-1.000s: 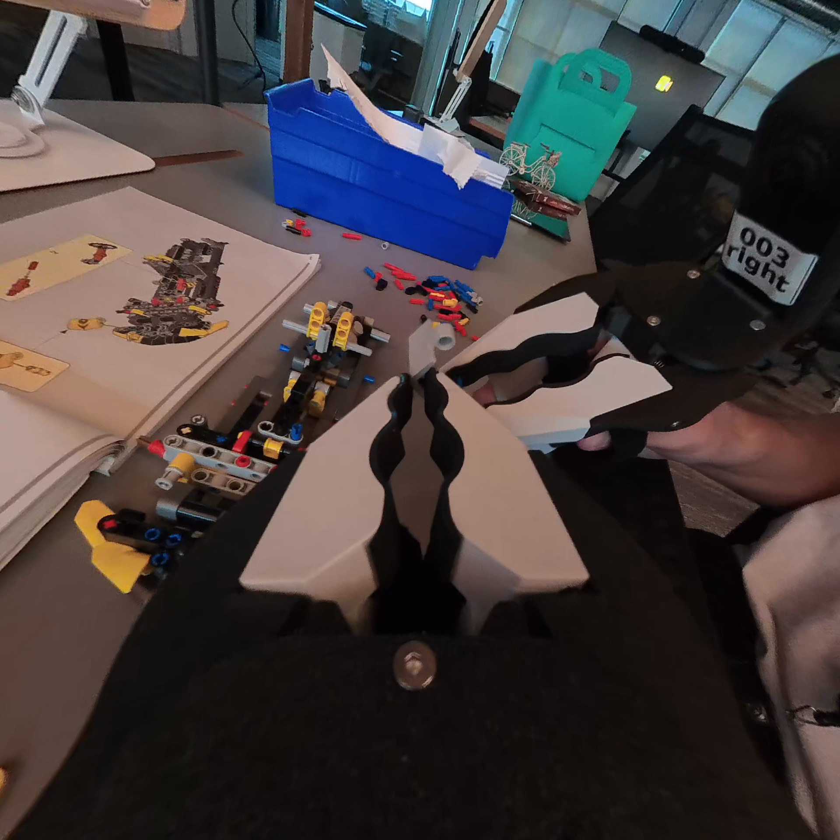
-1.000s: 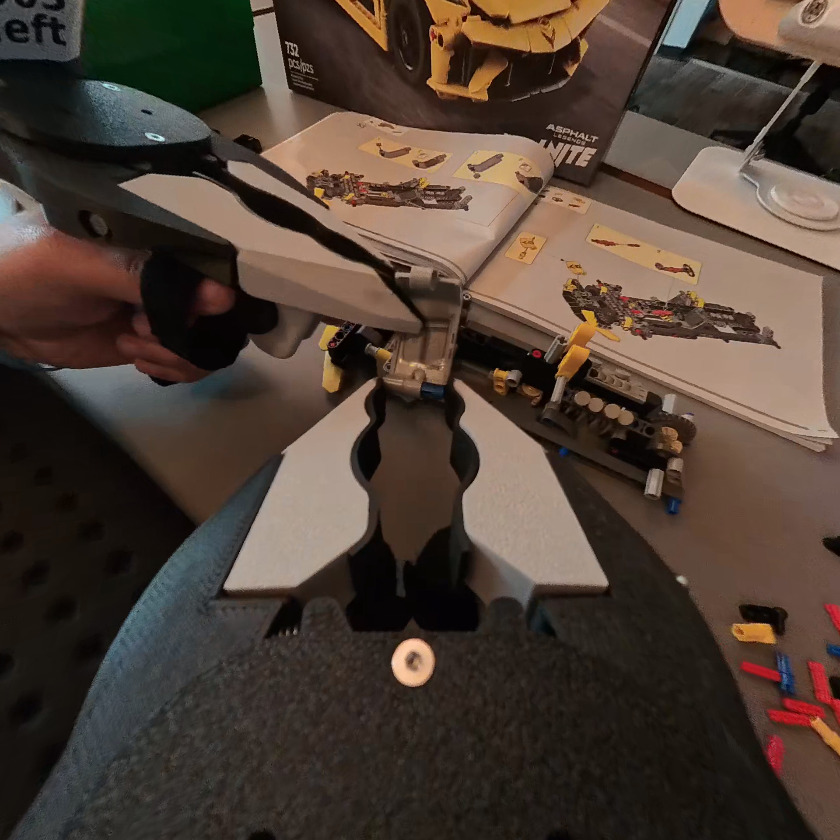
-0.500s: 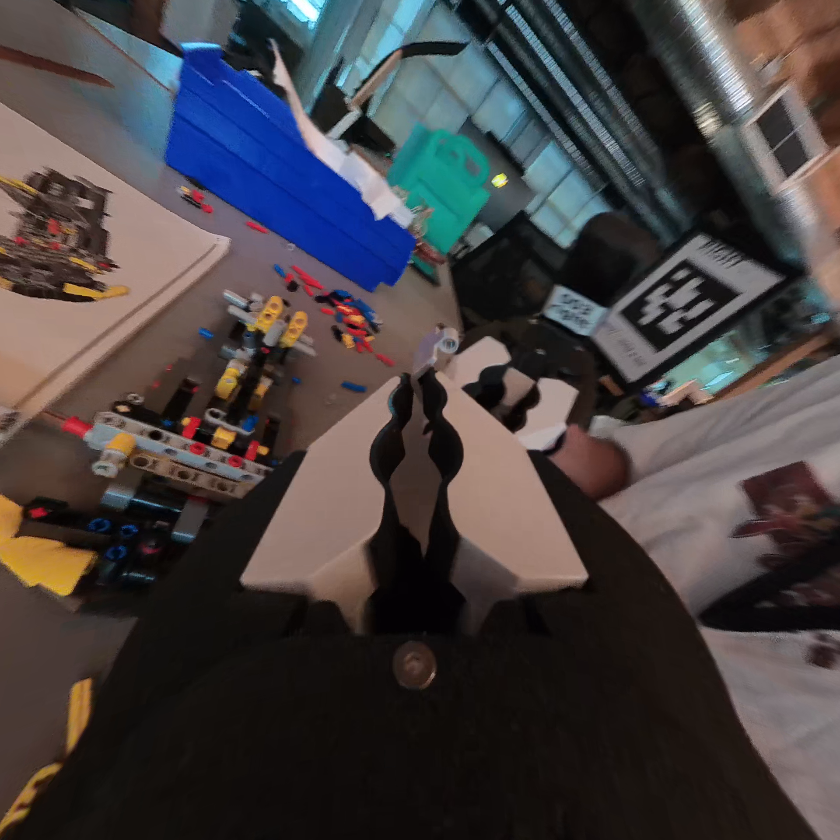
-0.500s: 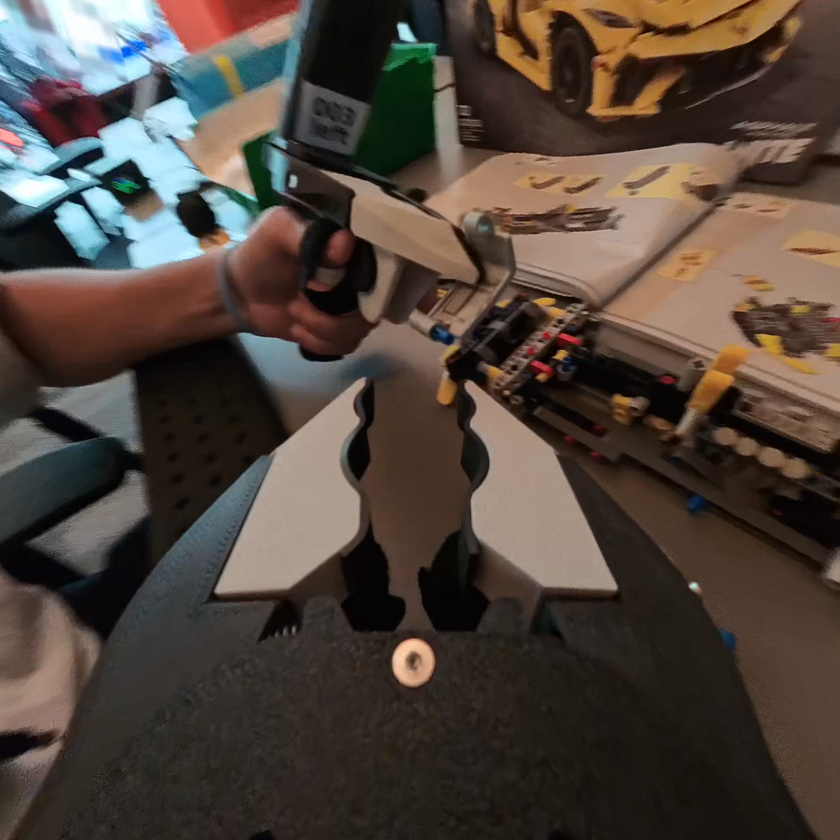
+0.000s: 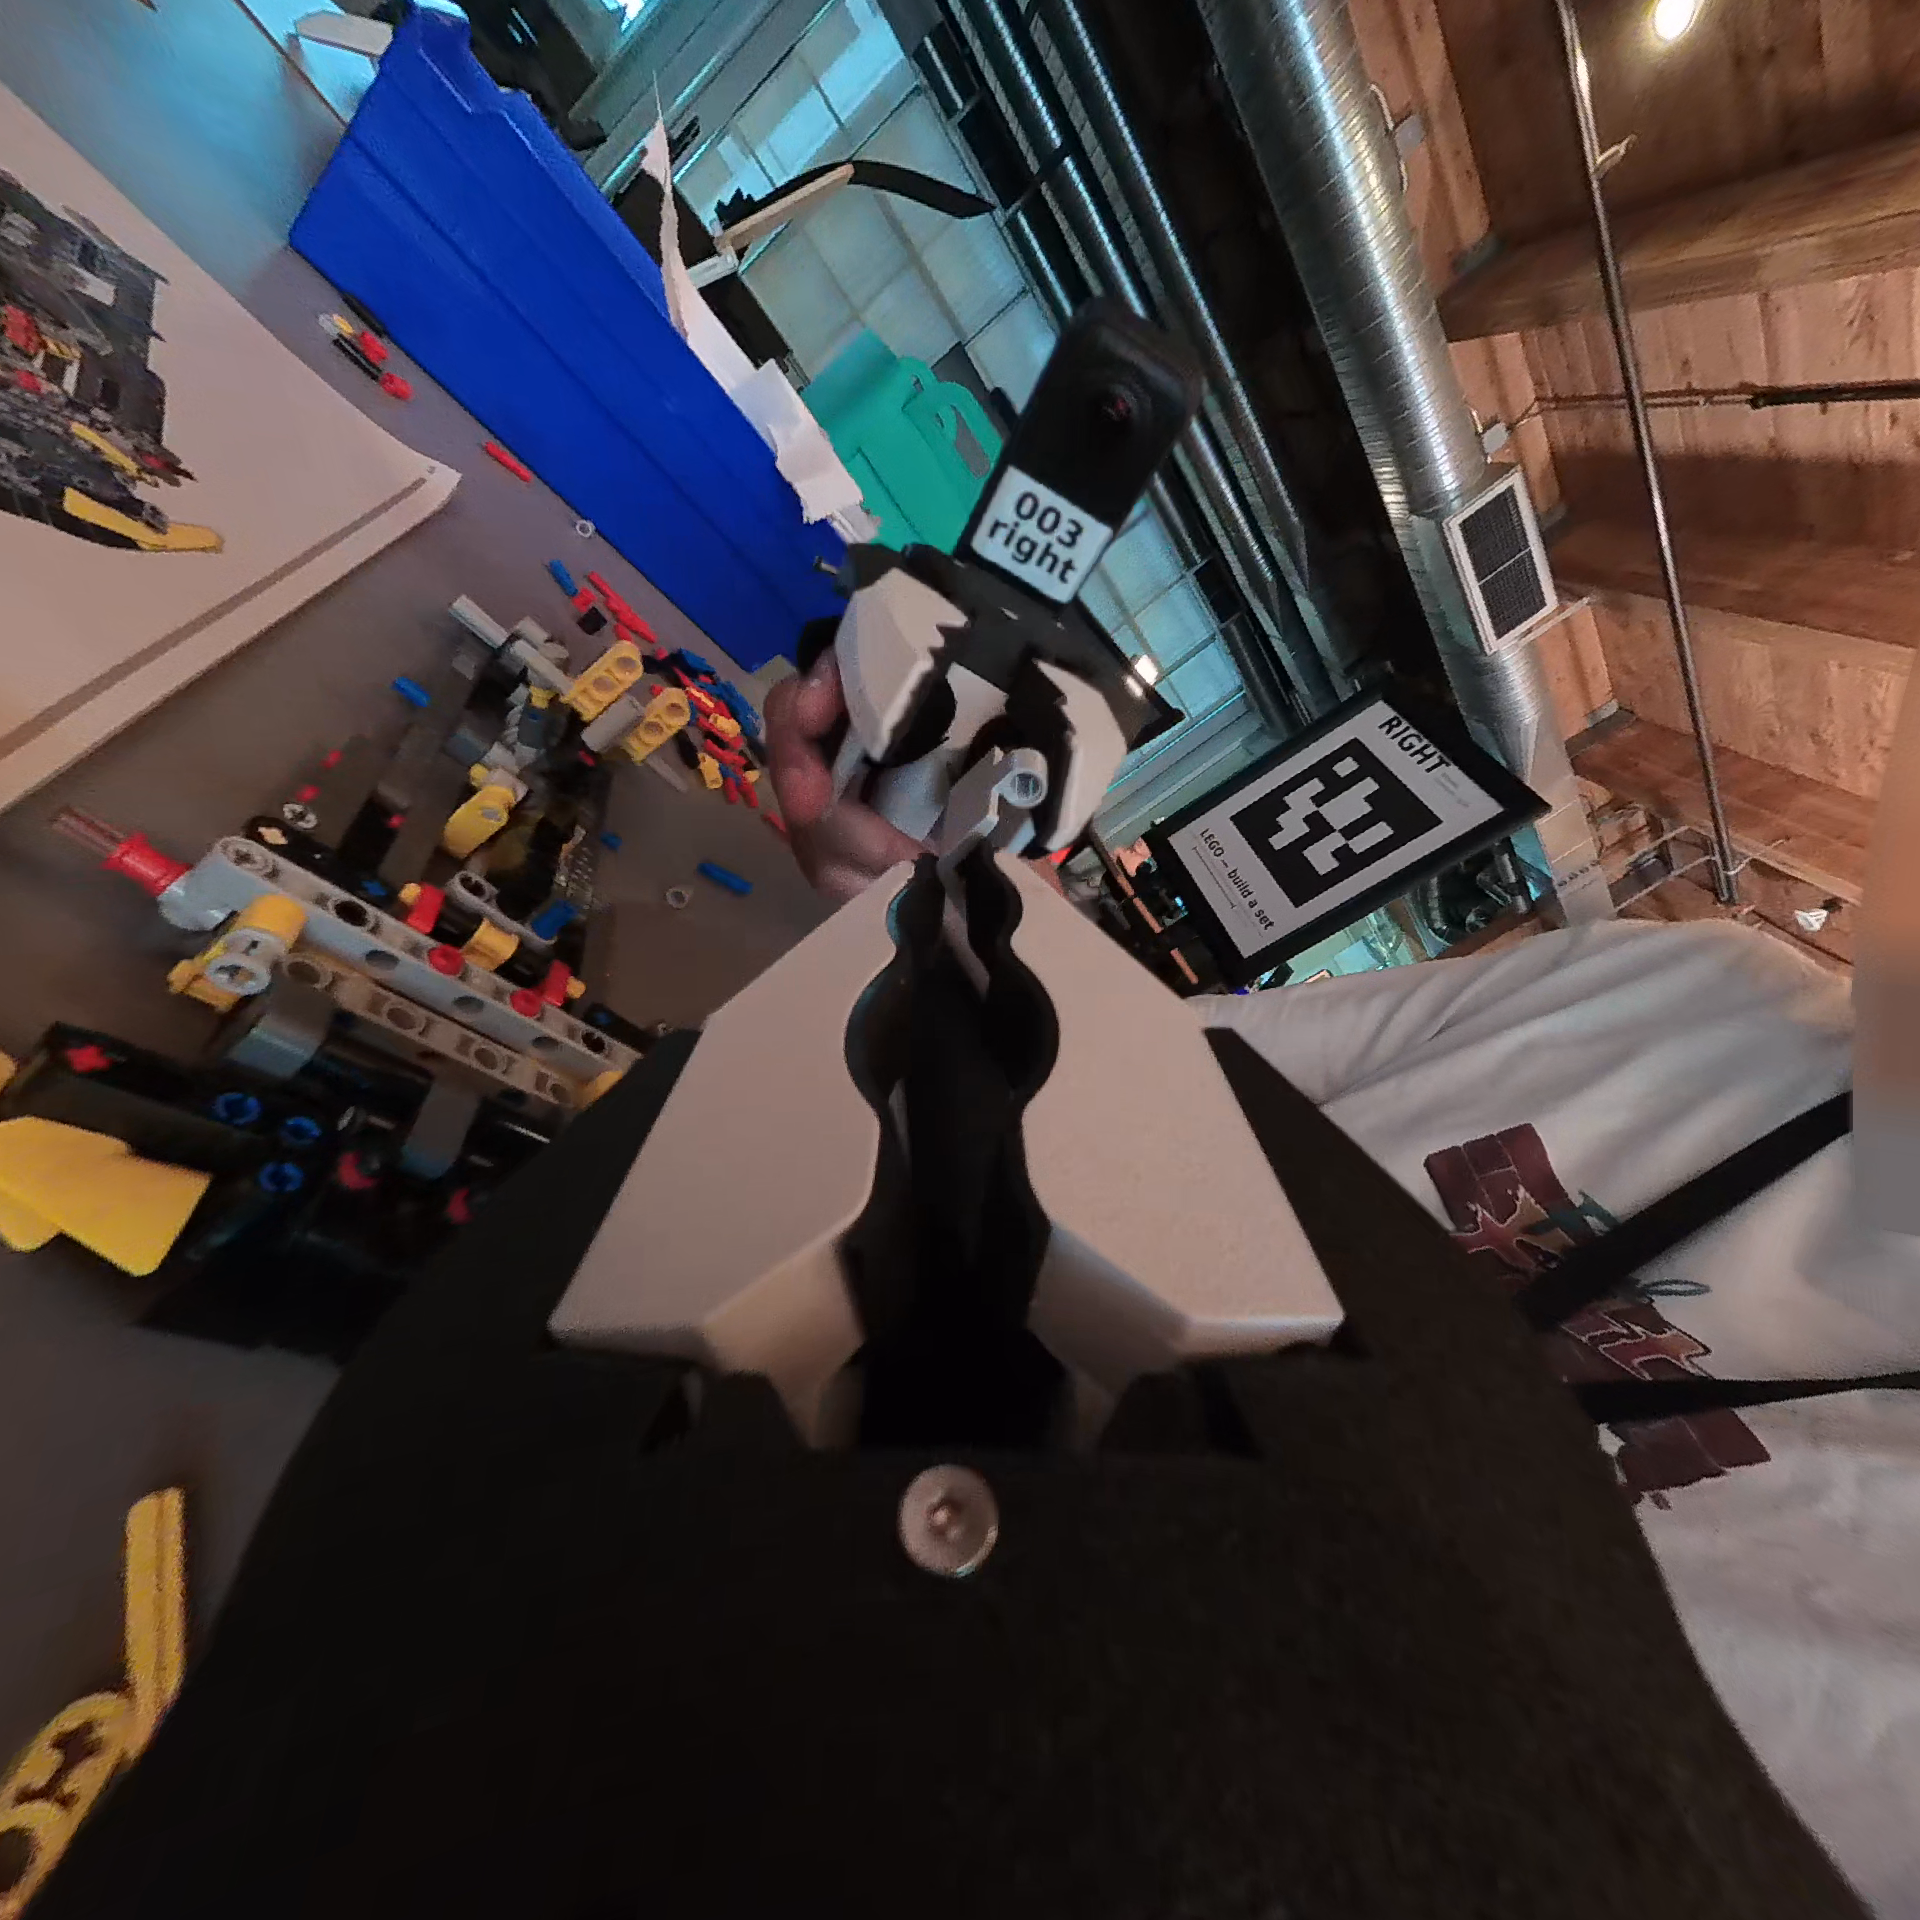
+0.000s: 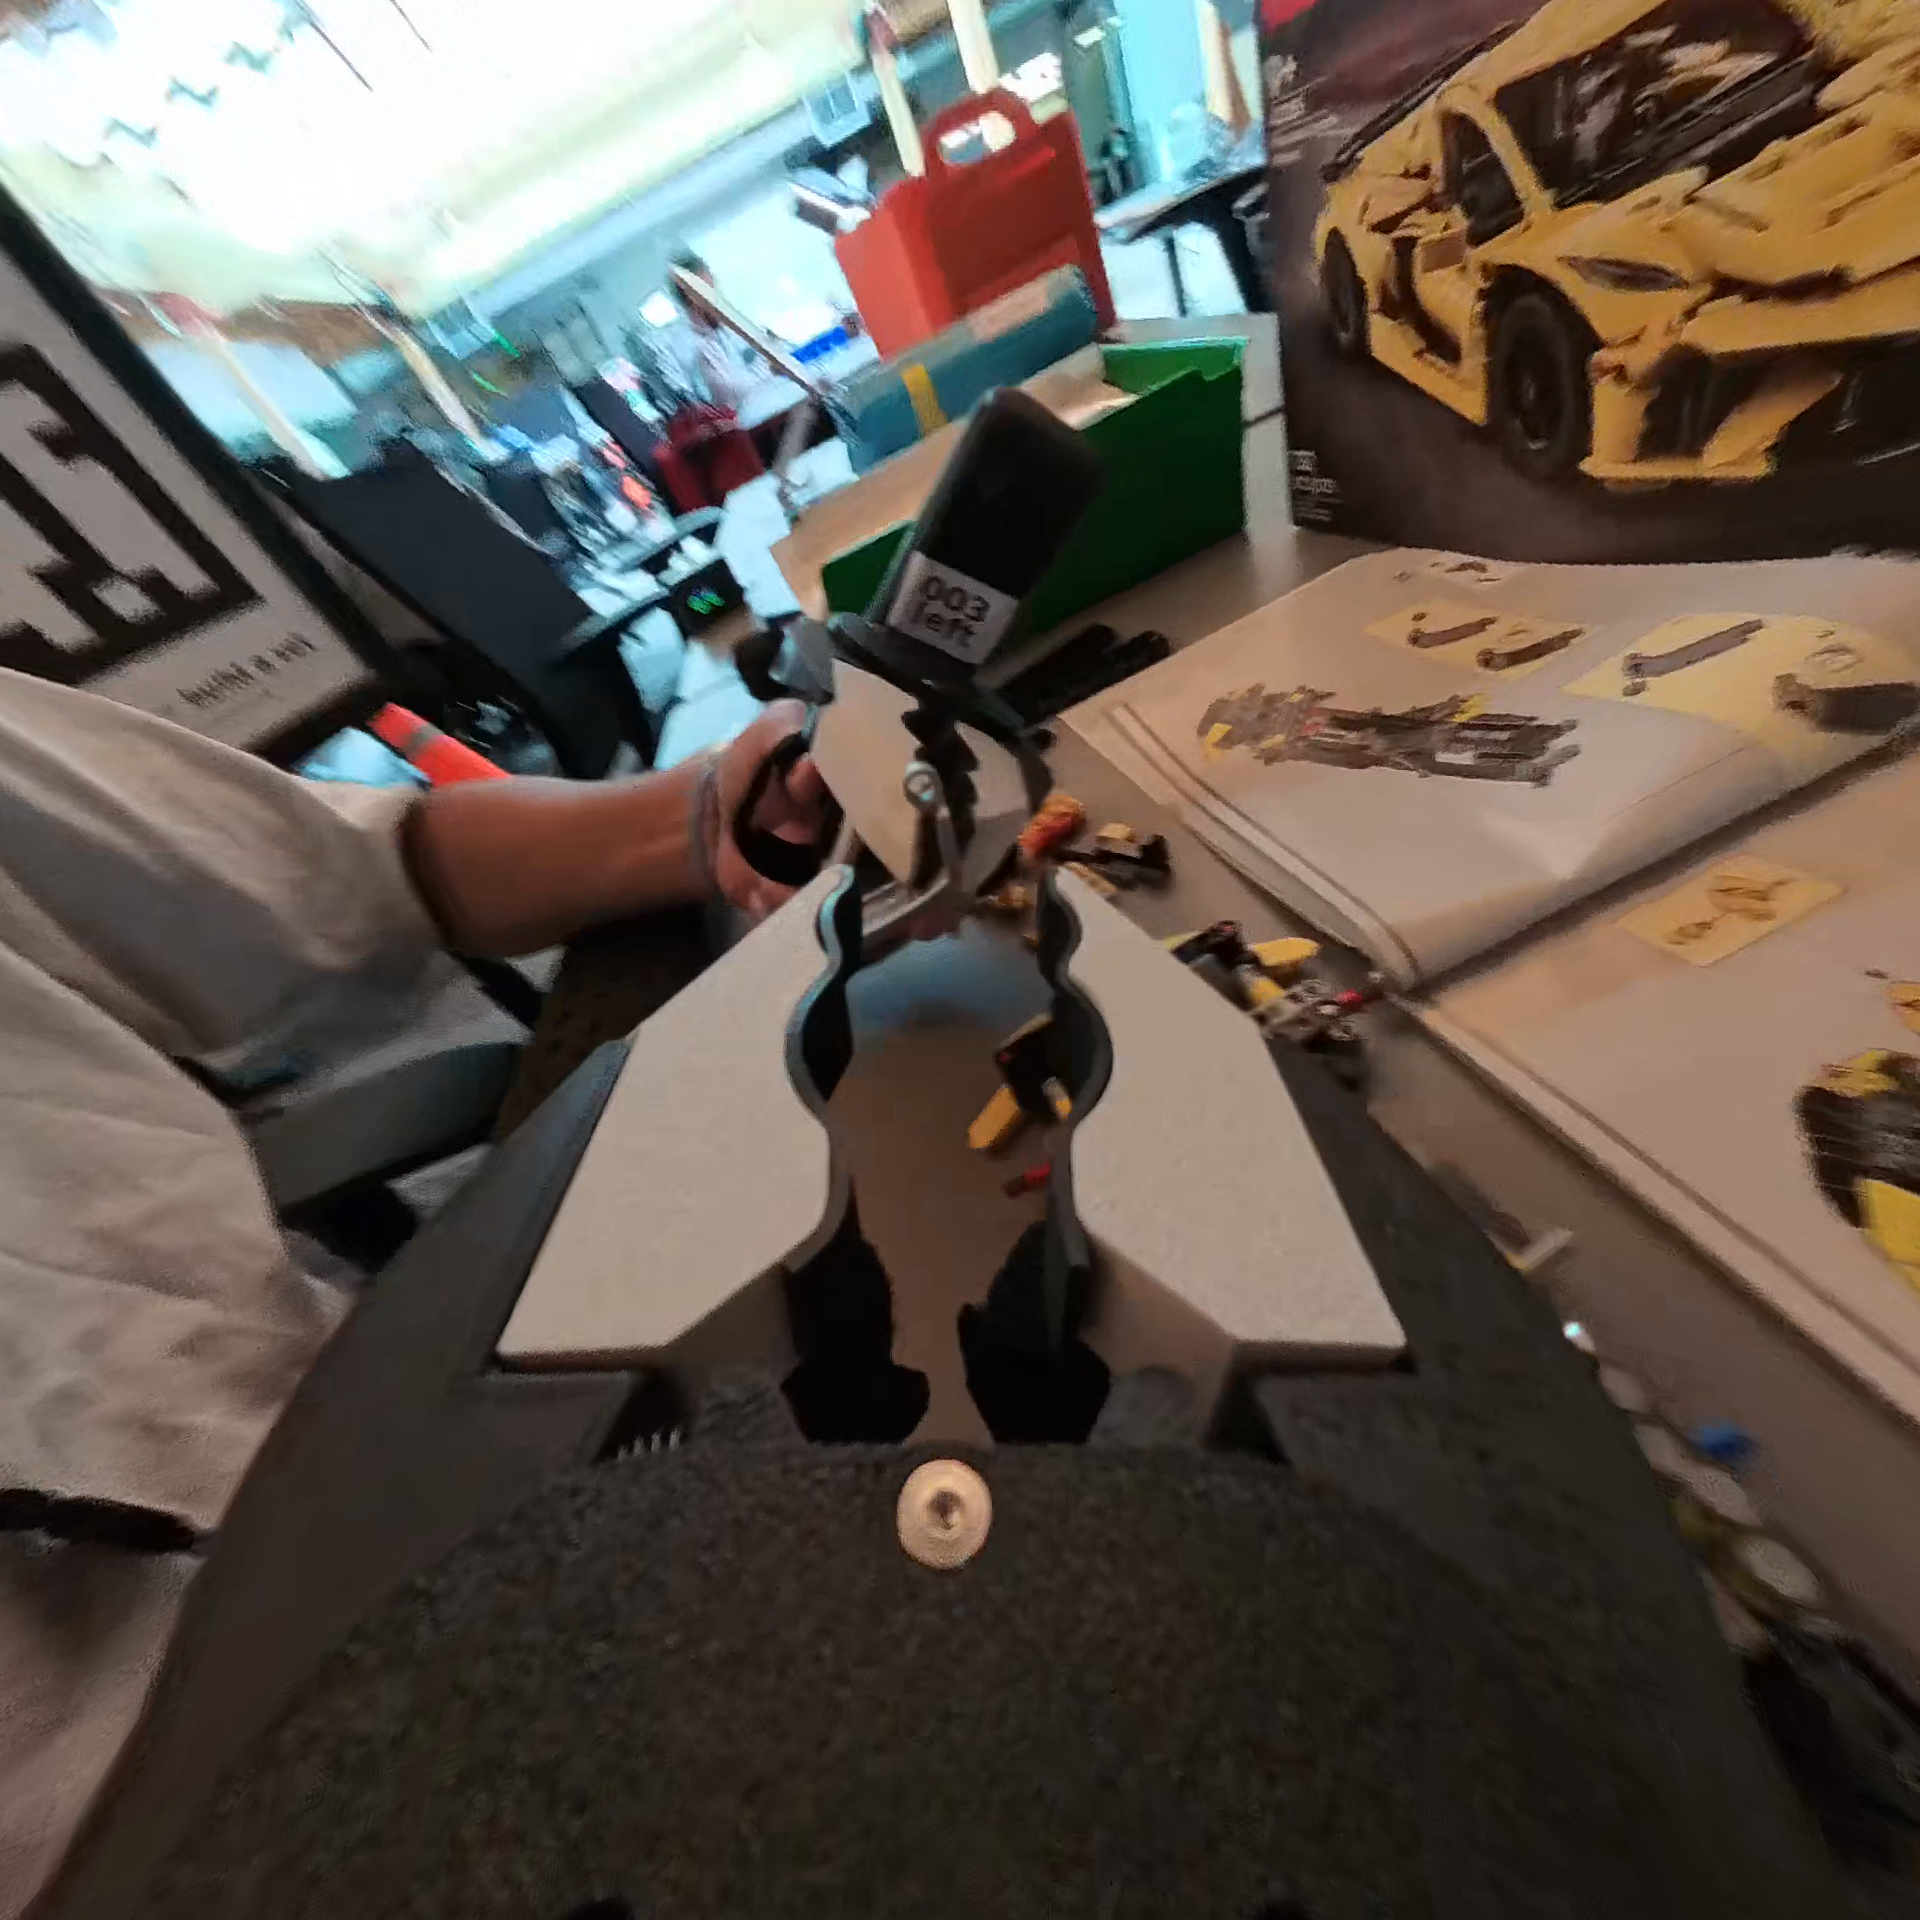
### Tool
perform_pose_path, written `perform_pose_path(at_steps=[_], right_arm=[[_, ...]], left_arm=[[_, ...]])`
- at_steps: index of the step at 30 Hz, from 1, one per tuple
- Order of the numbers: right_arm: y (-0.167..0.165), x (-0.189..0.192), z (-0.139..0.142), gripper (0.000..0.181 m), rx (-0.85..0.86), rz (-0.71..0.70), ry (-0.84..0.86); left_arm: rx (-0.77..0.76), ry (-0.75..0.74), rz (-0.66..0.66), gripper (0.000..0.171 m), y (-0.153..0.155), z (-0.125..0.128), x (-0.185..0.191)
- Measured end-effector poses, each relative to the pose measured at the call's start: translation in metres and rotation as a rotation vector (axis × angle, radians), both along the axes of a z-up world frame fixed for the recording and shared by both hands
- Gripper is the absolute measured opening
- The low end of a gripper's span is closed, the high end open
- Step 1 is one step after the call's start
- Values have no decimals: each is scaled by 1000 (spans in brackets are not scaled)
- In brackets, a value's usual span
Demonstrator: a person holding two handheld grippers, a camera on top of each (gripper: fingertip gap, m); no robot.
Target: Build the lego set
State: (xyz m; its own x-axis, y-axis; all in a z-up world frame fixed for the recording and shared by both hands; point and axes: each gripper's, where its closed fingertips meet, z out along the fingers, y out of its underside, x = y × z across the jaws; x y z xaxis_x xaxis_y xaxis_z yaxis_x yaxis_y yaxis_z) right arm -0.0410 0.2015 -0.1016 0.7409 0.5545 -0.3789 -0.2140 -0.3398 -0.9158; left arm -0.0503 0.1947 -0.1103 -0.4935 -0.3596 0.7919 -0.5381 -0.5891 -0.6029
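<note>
The left hand-held gripper (image 5: 951, 883) is clamped on a grey Lego piece (image 5: 992, 800), long axis pointing at the right hand-held gripper (image 6: 940, 894), whose jaws are parted and empty, directly facing it above the surface (image 5: 94, 1382).

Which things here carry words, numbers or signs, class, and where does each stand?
I do not quote writing; these things bear it.
White label: on the black camera, left wrist view; legible.
White tag: on the second black camera, right wrist view; legible.
Framed marker sign: black-and-white pattern, captions on its border.
Car box: small print, blurred.
Instruction booklet: pictures only; no text readable.
</note>
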Motion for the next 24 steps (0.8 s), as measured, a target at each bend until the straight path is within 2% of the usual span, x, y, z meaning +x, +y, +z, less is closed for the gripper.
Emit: perform_pose_path(at_steps=[2, 6, 10, 13, 16, 19, 22, 24], right_arm=[[-4, -7, -3, 32, -32, 48, 44], [-9, -5, -5, 14, -2, 46, 2], [-12, -8, -9, 12, -15, 74, -17], [-16, -12, -13, 3, -7, 86, -61], [-16, -10, -17, 2, 9, 65, -120], [-15, -4, -19, 2, 39, 16, -198], [-8, 21, -25, 2, 17, -127, -276], [-6, 37, -27, 1, 13, -219, -325]], left_arm=[[32, 13, -1, 1, -1, -5, 1], [90, 18, -50, 1, -11, -11, -3], [143, 7, -92, 2, -22, -15, -7], [171, 4, -86, 1, -22, -16, -6], [210, 2, -75, 1, -23, -20, -5], [271, -24, -23, 5, -19, -19, 0], [369, -52, 89, 21, -2, -19, 7], [450, -83, 138, 22, 5, -18, 9]])
